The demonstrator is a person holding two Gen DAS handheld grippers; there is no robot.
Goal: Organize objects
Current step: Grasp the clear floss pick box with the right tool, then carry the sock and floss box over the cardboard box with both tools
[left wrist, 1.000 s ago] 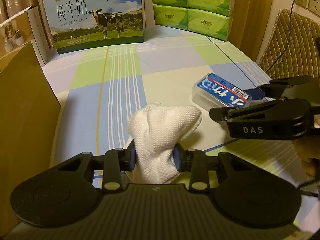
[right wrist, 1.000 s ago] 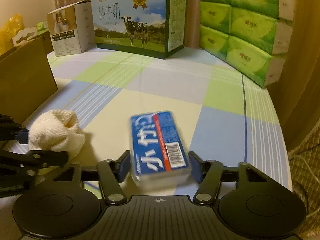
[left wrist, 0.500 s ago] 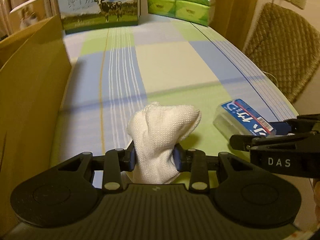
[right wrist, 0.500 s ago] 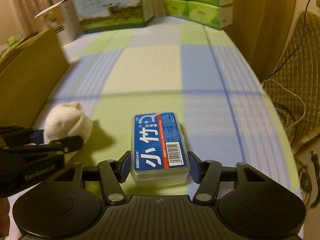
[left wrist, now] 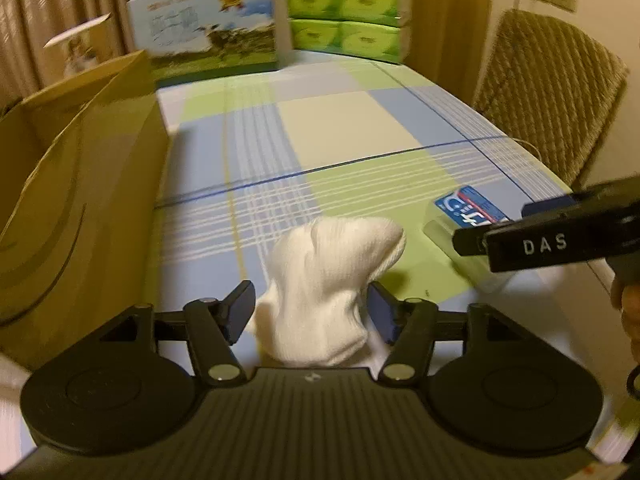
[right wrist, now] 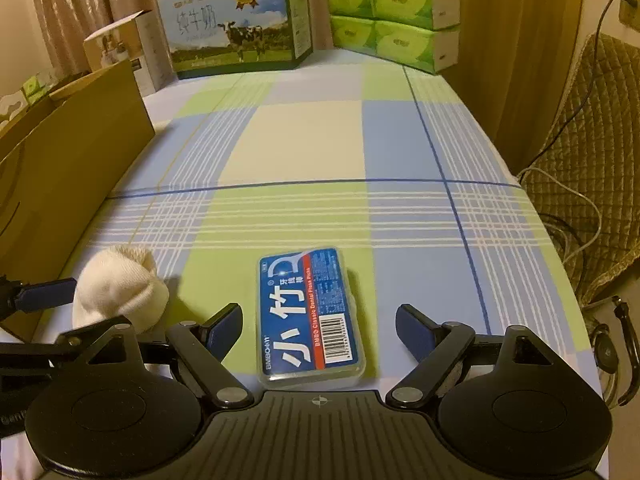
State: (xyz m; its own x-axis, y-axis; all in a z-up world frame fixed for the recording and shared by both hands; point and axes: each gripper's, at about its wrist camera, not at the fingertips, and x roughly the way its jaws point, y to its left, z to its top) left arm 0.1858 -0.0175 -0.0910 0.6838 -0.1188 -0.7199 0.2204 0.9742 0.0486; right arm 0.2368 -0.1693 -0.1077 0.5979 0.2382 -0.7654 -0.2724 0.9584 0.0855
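Note:
A white rolled sock [left wrist: 328, 284] sits on the plaid tablecloth between the spread fingers of my left gripper [left wrist: 312, 308], which is open; its left pad stands clear of the sock. The sock [right wrist: 120, 288] also shows at the lower left of the right wrist view. A blue and clear floss-pick box [right wrist: 310, 316] lies flat on the cloth between the wide-apart fingers of my right gripper [right wrist: 320, 328], open and not touching it. In the left wrist view the box [left wrist: 468, 216] lies partly behind the right gripper's black finger.
An open brown cardboard box [left wrist: 80, 200] stands along the left side of the table. A milk carton case [right wrist: 236, 24] and stacked green tissue packs [right wrist: 392, 12] line the far edge. A woven chair [left wrist: 552, 96] and cables are off the right edge.
Both grippers have opened and let go: the sock and the floss-pick box now rest on the cloth near the front edge. Both grippers pulled back toward the near end.

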